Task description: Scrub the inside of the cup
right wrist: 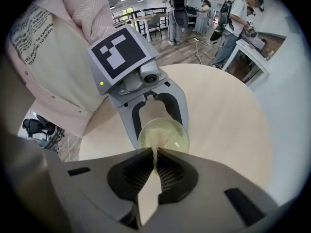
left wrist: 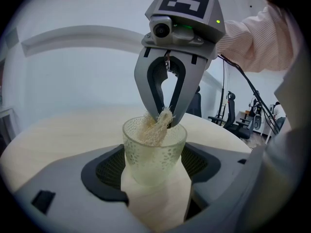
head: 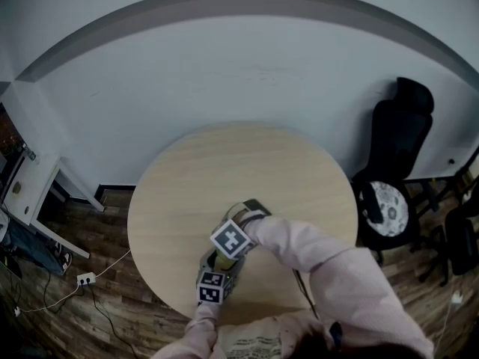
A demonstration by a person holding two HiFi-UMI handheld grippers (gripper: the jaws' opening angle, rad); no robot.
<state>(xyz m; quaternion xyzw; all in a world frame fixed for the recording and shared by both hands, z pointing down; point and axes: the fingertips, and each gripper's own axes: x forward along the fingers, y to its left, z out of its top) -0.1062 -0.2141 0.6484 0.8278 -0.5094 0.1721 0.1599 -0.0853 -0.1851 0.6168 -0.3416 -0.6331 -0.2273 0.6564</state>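
Cup of clear dimpled glass (left wrist: 154,157) sits clamped in the left tool (left wrist: 155,176) over the round pale wooden bench (left wrist: 58,130). Right tool (left wrist: 165,119) pinches a straw-coloured fibrous scrubber (left wrist: 153,130) inside it; hard pushing could wrench the cup loose.

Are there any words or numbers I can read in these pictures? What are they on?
Print on the person's cream top: lines of capital letters, too small and bent to read.
Square markers on the gripper cubes: black-and-white patterns, no letters.
Cup: no label.
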